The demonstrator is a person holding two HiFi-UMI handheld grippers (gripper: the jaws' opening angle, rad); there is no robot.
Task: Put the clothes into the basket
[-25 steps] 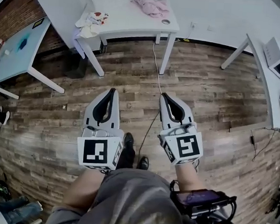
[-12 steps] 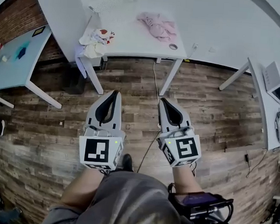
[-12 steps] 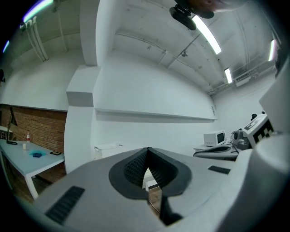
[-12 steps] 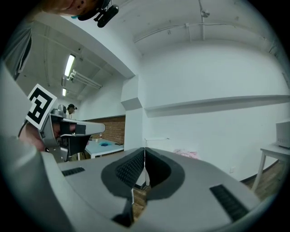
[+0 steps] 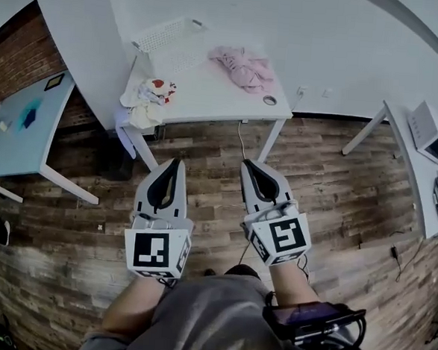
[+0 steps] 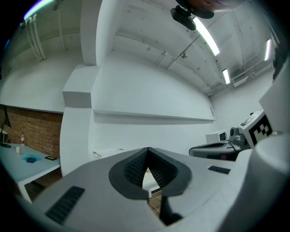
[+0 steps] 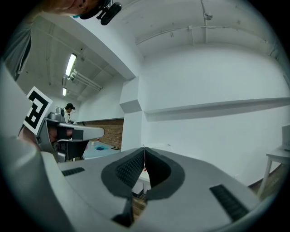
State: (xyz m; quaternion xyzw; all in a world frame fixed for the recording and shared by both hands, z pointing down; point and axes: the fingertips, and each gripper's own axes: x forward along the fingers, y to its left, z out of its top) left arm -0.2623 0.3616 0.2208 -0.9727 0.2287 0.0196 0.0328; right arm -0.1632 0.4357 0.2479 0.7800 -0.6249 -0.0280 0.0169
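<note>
The left gripper (image 5: 176,161) and the right gripper (image 5: 244,163) are held side by side above the brown wood-plank floor (image 5: 338,179). Each carries a white cube with black square markers (image 5: 156,252) at its rear. Both point toward the white rectangular desk (image 5: 209,99), which stands against the white wall, and both are well short of it.

In the left gripper view the jaws meet at their tips. Only a thin slit shows lower down between the ribbed black pads (image 6: 132,168), and nothing is between them. The right gripper view shows the same: jaws pressed together at the tip and holding nothing.

The clothes are both on the desk top, outside the basket. A crumpled pink garment (image 5: 245,66) lies on the right half of the desk, near a round cable hole (image 5: 269,101). A bunched white garment with red patches (image 5: 146,98) sits at the front left corner, with part of it hanging over the edge. The white slotted plastic basket (image 5: 172,36) stands at the back left of the desk, apart from both garments.

A thin dark cable (image 5: 244,138) runs from under the desk across the floor between the grippers. To the left, a pale blue desk (image 5: 16,130) stands before a red brick wall (image 5: 19,44). To the right, another white desk (image 5: 410,165) carries a white boxy device (image 5: 431,131).
</note>
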